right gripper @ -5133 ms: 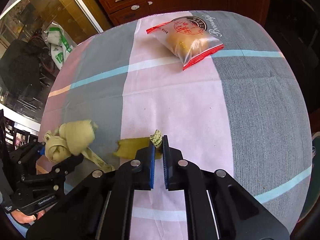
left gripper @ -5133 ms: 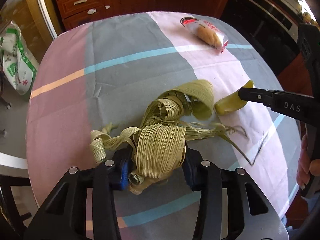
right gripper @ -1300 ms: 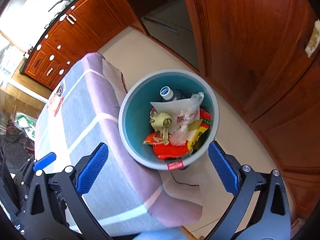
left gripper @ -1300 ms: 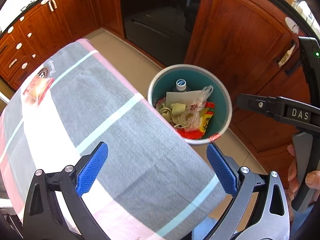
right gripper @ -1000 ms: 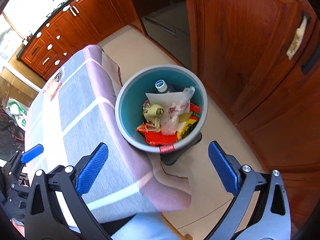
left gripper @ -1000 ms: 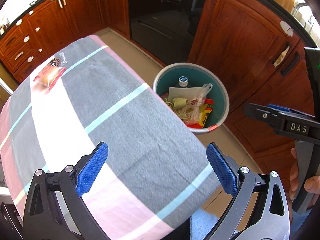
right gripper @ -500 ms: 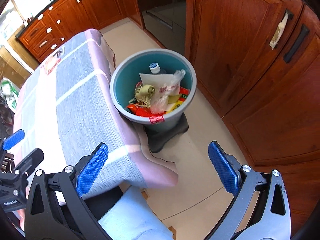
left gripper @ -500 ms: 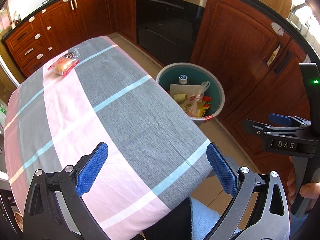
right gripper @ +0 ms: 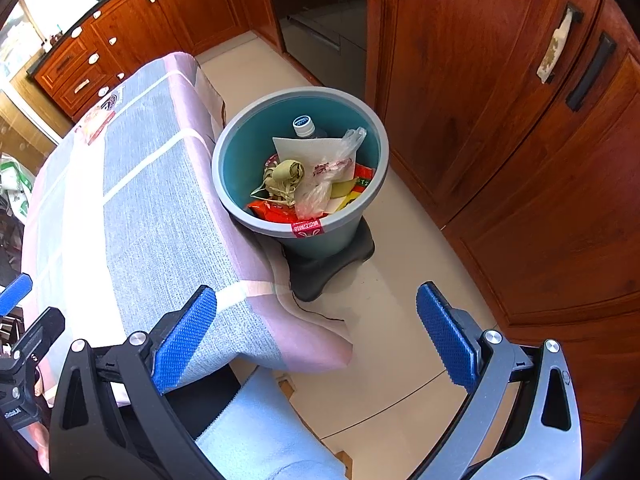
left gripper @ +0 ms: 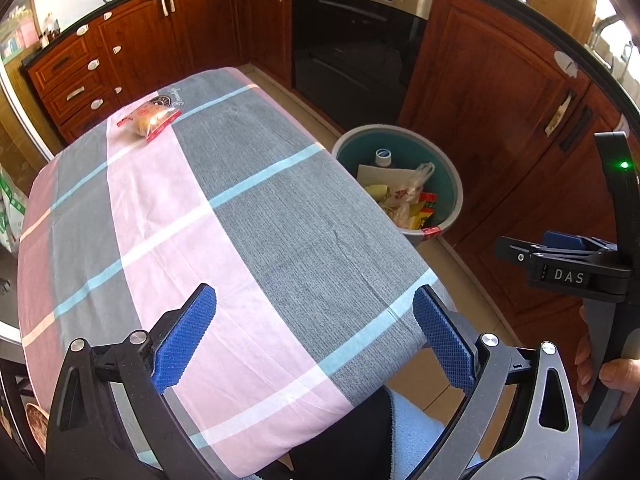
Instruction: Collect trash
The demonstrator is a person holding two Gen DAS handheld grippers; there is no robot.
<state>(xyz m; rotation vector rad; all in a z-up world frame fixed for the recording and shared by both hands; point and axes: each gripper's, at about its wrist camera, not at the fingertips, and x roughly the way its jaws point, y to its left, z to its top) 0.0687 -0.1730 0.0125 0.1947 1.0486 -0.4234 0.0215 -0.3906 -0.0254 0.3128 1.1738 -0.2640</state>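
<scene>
A grey bin with a teal inside (right gripper: 375,184) stands on the floor beside the table, also in the left wrist view (left gripper: 452,184). In it lie green leaf wrappings (right gripper: 284,178), a bottle (right gripper: 304,125), white paper and red wrappers. My left gripper (left gripper: 314,334) is open and empty above the near end of the table (left gripper: 280,220). My right gripper (right gripper: 316,338) is open and empty above the floor, short of the bin; it also shows at the right of the left wrist view (left gripper: 560,258). A packaged bun (left gripper: 150,117) lies at the table's far end.
Wooden cabinets (right gripper: 500,120) and an oven (left gripper: 356,48) stand behind the bin. A drawer unit (left gripper: 80,80) stands beyond the table. The bin sits on a black base (right gripper: 332,268). The tablecloth corner (right gripper: 316,344) hangs by my leg.
Both grippers have let go of the leaf wrappings into the bin and stand open. Both have drawn back and up from the bin, so more of the table and floor shows.
</scene>
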